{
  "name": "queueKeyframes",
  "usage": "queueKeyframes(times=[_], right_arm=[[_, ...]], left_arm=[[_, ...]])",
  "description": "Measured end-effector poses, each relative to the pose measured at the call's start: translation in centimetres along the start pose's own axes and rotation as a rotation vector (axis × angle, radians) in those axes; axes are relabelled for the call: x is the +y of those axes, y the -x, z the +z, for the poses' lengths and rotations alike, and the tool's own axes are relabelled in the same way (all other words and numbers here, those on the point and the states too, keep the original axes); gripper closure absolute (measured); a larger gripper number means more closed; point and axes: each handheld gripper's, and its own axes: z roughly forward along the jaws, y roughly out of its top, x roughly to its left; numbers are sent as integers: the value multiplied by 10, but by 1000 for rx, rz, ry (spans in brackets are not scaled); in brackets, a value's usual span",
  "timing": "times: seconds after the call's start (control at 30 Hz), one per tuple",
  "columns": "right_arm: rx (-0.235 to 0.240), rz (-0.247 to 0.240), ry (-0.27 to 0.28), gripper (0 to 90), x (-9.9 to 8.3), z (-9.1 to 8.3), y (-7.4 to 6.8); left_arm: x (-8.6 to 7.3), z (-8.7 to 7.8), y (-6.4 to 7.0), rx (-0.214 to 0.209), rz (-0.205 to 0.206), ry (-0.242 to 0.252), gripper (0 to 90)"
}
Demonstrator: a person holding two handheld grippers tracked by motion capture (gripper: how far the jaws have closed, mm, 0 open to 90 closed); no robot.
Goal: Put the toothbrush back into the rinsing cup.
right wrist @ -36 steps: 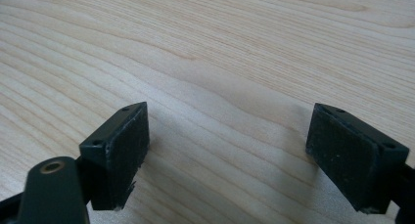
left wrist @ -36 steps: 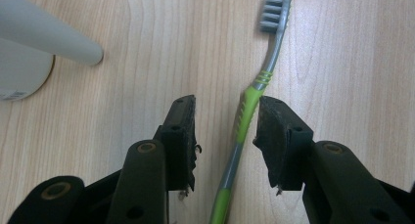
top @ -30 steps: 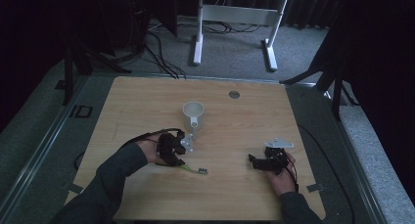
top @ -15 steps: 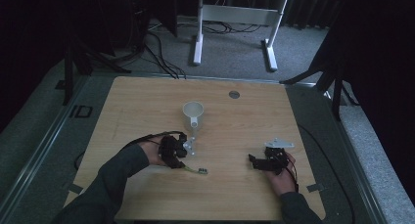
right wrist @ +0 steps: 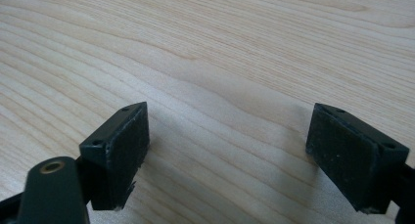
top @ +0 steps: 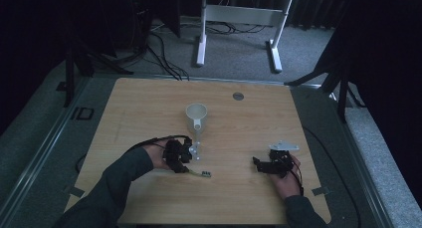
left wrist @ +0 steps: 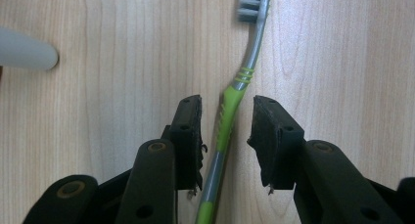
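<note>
A toothbrush (left wrist: 234, 94) with a green and grey handle lies flat on the wooden table (top: 149, 103), its bristle head (top: 205, 174) pointing right in the high view. My left gripper (left wrist: 225, 111) is open and straddles the handle, with a pad on each side and a small gap to each. The high view puts this gripper (top: 183, 163) just below a white cup (top: 196, 113) with a long handle. That handle's rounded end (left wrist: 29, 55) shows at the left of the left gripper view. My right gripper (right wrist: 227, 131) is open over bare wood, at the table's right front (top: 260, 164).
A small round grey insert (top: 238, 95) sits in the tabletop near the far edge. Beyond the table stand a white frame (top: 239, 19) and cables on grey floor. Cables trail from both grippers along the near side.
My left gripper has shifted slightly toward the near edge and settled over the toothbrush handle. The toothbrush, cup and right gripper have not moved.
</note>
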Motion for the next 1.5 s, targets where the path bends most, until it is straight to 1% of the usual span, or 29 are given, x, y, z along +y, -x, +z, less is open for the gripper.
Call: queueKeyframes(times=[0.13, 0.2, 0.3, 0.4, 0.57, 0.77, 0.97, 1.1, 1.23, 1.5], right_arm=[[0, 0, 0, 159, 0, 0, 0], [0, 0, 0, 159, 0, 0, 0], [0, 0, 0, 159, 0, 0, 0], [0, 0, 0, 159, 0, 0, 0], [0, 0, 0, 159, 0, 0, 0], [0, 0, 0, 159, 0, 0, 0], [0, 0, 0, 159, 0, 0, 0], [0, 0, 0, 159, 0, 0, 0], [0, 0, 0, 159, 0, 0, 0], [0, 0, 0, 159, 0, 0, 0]], left_arm=[[1, 1, 0, -4, 10, -4, 651], [2, 3, 0, -7, 19, -15, 653], [3, 4, 1, -11, 13, -20, 657], [3, 5, 0, -14, 22, -31, 656], [4, 7, 1, -21, 16, -34, 659], [4, 9, 2, -22, 26, -46, 659], [5, 11, 2, -24, 31, -59, 677], [5, 13, 2, -30, 23, -61, 690], [6, 15, 2, -35, 33, -75, 702], [6, 18, 1, -39, 30, -89, 718]])
